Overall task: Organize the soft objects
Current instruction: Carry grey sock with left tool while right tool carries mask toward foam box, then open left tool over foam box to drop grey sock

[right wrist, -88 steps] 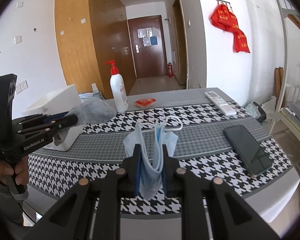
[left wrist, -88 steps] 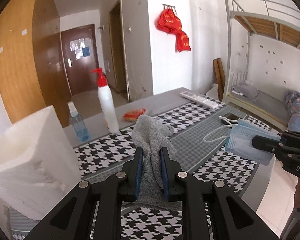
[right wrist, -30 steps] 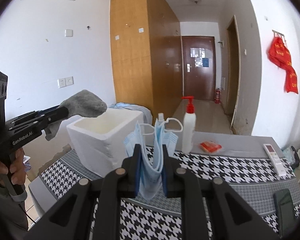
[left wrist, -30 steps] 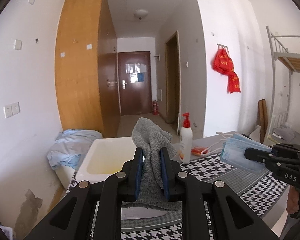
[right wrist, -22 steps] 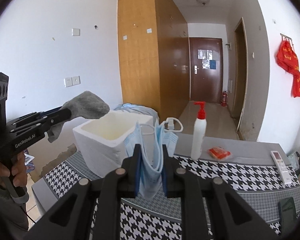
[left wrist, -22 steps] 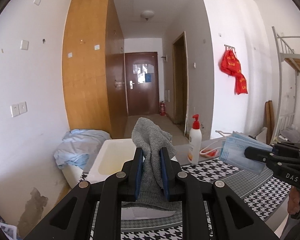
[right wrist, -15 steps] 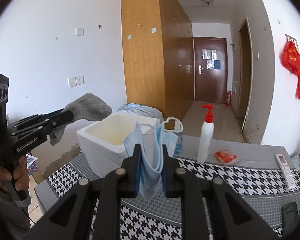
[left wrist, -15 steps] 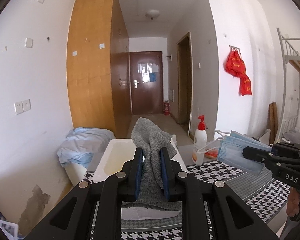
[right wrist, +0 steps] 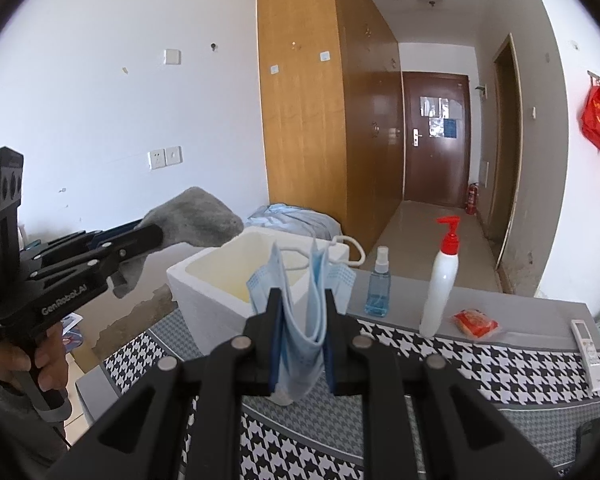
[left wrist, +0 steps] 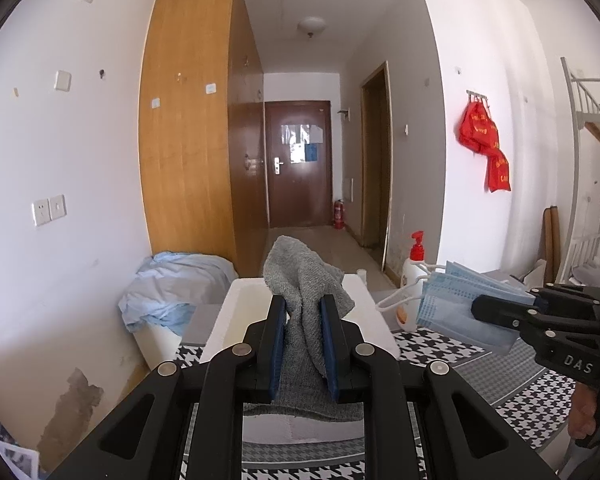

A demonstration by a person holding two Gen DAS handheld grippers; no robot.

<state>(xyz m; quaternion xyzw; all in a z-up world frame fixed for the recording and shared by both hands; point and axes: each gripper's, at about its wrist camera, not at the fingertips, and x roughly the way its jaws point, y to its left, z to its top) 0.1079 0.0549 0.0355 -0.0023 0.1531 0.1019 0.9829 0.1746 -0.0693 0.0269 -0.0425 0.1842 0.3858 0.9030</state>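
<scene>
Left claw (left wrist: 303, 342): clamped tight on a grey sock (left wrist: 302, 280), whose free end stands up above the blue pads and flops toward 3 o'clock.
Grey sock, right wrist view (right wrist: 192, 216): sticks out past the tips of the left claw (right wrist: 156, 234) at 9 o'clock, in the air beside the box's near corner, not touching it.
Right claw (right wrist: 299, 340): narrow, pinching a folded bunch of blue face masks (right wrist: 304, 300); white ear loops arch over the top of the bunch.
Face masks, left wrist view (left wrist: 456, 308): held out at 3 o'clock by the right claw (left wrist: 480, 308), in the air over the surface, just right of the box.
White foam box (right wrist: 220, 276): open, pale inside, standing on the left end of the surface; in the left wrist view the box (left wrist: 372, 312) lies straight ahead, behind the sock.
Surface (right wrist: 480, 360): covered with a black-and-white houndstooth cloth with grey bands.
Behind the box: a small blue spray bottle (right wrist: 378, 284), a white pump bottle with a red top (right wrist: 440, 284), a red packet (right wrist: 476, 322), then a white remote (right wrist: 588, 348) at 3 o'clock.
Person: one hand (right wrist: 24, 356) grips the handle of the left tool at 8 o'clock.
</scene>
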